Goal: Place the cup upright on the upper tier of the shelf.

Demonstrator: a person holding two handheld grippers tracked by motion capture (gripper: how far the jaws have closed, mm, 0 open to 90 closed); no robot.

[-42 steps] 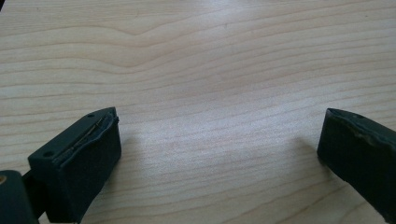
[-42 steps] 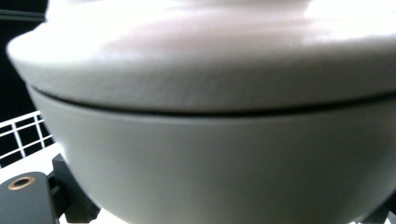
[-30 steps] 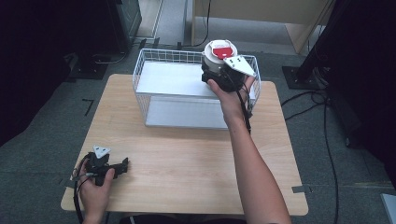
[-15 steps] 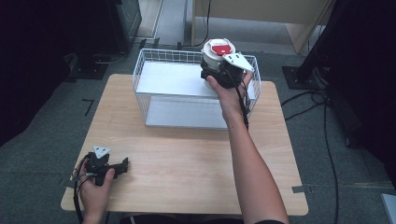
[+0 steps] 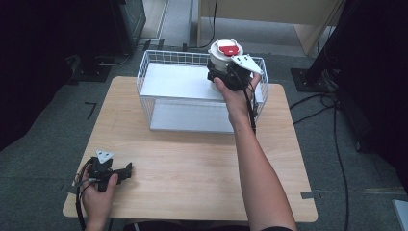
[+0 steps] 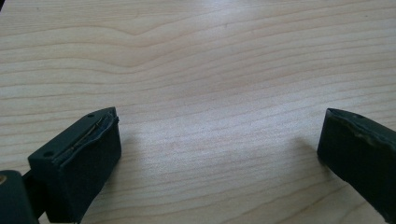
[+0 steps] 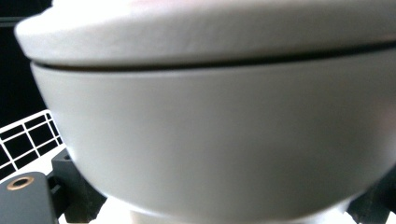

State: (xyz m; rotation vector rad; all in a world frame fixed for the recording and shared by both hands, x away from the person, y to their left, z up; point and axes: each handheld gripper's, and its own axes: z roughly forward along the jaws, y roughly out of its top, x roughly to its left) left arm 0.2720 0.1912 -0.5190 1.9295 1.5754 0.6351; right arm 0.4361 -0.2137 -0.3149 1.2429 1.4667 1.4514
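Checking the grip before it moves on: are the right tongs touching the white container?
Touching. In the right gripper view the white container sits between the jaws, pressed against both; the high view shows the right tongs clamped around it above the wire basket.

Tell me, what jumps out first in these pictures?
The white lidded pot with a red top draws the eye: the right gripper holds it up over the far right corner of the white wire basket. Near the wooden table's front left corner, the left gripper rests with its jaws wide apart, holding nothing.
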